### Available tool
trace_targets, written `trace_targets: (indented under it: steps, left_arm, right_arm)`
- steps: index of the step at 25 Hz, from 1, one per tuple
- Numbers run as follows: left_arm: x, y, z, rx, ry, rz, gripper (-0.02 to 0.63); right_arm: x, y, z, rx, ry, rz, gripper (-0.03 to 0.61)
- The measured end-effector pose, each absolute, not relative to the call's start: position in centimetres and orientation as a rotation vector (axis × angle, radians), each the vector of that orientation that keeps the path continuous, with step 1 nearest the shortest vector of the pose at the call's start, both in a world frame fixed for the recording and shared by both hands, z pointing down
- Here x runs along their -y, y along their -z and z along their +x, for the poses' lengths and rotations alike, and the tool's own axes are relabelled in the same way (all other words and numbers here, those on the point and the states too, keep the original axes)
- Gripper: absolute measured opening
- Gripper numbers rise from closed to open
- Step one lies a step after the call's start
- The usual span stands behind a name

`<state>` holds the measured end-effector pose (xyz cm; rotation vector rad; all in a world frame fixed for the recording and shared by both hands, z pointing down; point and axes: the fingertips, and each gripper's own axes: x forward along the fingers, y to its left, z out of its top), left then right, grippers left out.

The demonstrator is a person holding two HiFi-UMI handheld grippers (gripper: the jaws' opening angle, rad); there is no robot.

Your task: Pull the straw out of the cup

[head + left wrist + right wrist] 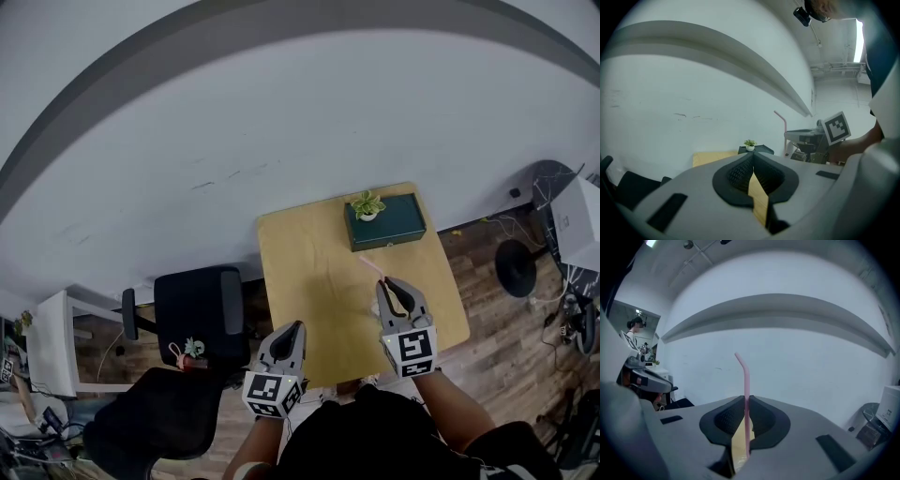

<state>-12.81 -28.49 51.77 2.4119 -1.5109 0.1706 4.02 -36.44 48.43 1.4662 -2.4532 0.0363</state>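
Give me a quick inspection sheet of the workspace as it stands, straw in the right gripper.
Surface: wooden table, mostly bare.
Job's things: pink straw, upright, bent at the top; cup: nothing seen.
Clutter: dark green box at the table's far edge, small potted plant on it.
Grippers: right gripper shut on the pink straw; left gripper shut, nothing between its jaws, near the table's near edge.
Cables: loose cables on the floor right of the table.
Surroundings: white wall, black chairs at left, wood floor.
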Motion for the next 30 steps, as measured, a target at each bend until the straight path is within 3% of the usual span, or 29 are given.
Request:
trace_targets:
  steps: [14, 30]
  left_arm:
    - [29.0, -51.2, -12.2, 1.503, -0.167, 2.43, 0.018]
    - [28.9, -50.6, -11.2, 1.478, -0.168, 2.461, 0.02]
  right_arm:
    - [34.5, -39.4, 4.4, 2.669, 0.097, 1.564, 0.049]
    - [33.7, -38.9, 5.0, 2.672, 0.135, 1.554, 0.044]
